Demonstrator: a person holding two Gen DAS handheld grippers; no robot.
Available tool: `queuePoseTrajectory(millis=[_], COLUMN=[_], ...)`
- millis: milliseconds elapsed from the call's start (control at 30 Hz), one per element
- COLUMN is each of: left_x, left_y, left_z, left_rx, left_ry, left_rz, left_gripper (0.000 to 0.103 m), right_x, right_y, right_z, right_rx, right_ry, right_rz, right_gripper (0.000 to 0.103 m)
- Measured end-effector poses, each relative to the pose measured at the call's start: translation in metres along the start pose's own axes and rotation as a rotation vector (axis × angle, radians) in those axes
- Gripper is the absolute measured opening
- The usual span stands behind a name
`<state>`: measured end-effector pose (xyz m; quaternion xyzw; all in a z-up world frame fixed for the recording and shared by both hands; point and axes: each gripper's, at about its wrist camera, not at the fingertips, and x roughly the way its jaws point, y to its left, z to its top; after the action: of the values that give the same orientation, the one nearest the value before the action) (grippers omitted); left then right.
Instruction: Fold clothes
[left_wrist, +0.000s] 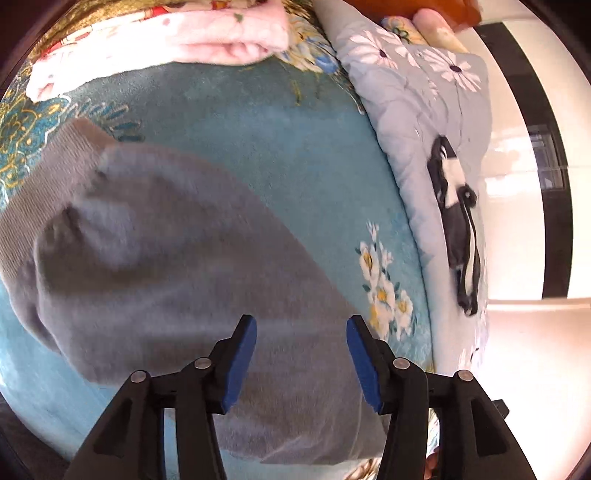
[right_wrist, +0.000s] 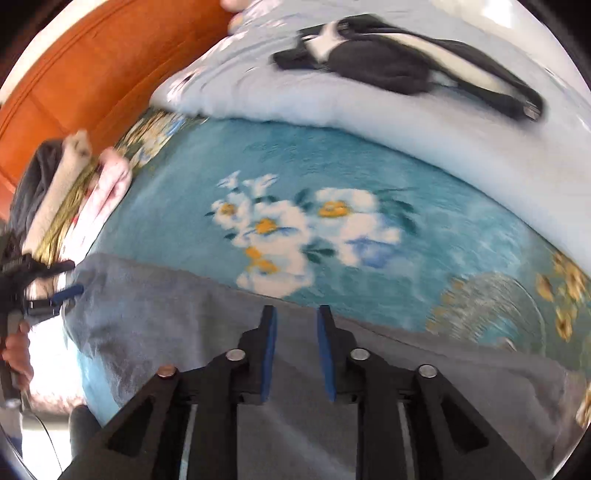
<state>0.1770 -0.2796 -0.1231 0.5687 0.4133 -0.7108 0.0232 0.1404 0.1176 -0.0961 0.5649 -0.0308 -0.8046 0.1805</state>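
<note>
Hovering over grey garment (left_wrist: 177, 266) on teal blanket (left_wrist: 258, 122), left tool (left_wrist: 301, 354) and right tool (right_wrist: 295, 350) both apart, empty.

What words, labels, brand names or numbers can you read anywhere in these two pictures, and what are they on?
None: no legible text in either view.
Grey garment: plain, no label or print showing.
Teal blanket: flower patterns only.
Black and white garment: no lettering; blurred.
Pink folded cloth: coloured print, too blurred to tell if any is lettering.
Left gripper and right gripper: no markings on the fingers.
</note>
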Motion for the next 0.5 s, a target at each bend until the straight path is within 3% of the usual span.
queuePoseTrajectory(millis=[100, 200, 333, 500], left_x=[0.006, 0.035, 0.062, 0.065], left_y=[-0.012, -0.035, -0.053, -0.055], left_z=[-0.036, -0.066, -0.101, -0.120], left_rx=[0.063, 0.181, 0.306, 0.328], left_ry=[0.016, 0.123, 0.222, 0.230], left_rz=[-0.017, -0.004, 0.083, 0.144], left_gripper=[0.055, 0.055, 0.055, 0.055], right_x=[-0.057, -0.112, -0.134, -0.119], right_y=[-0.095, -0.177, -0.223, -0.240], right_z=[-0.033, -0.072, -0.103, -0.112], right_rx=[0.306, 0.589, 0.764, 0.872], right_ry=[-0.104, -0.204, -0.228, -0.205], right_rz=[-0.154, -0.246, -0.222, -0.132], right_gripper=[0.034, 0.034, 0.034, 0.038])
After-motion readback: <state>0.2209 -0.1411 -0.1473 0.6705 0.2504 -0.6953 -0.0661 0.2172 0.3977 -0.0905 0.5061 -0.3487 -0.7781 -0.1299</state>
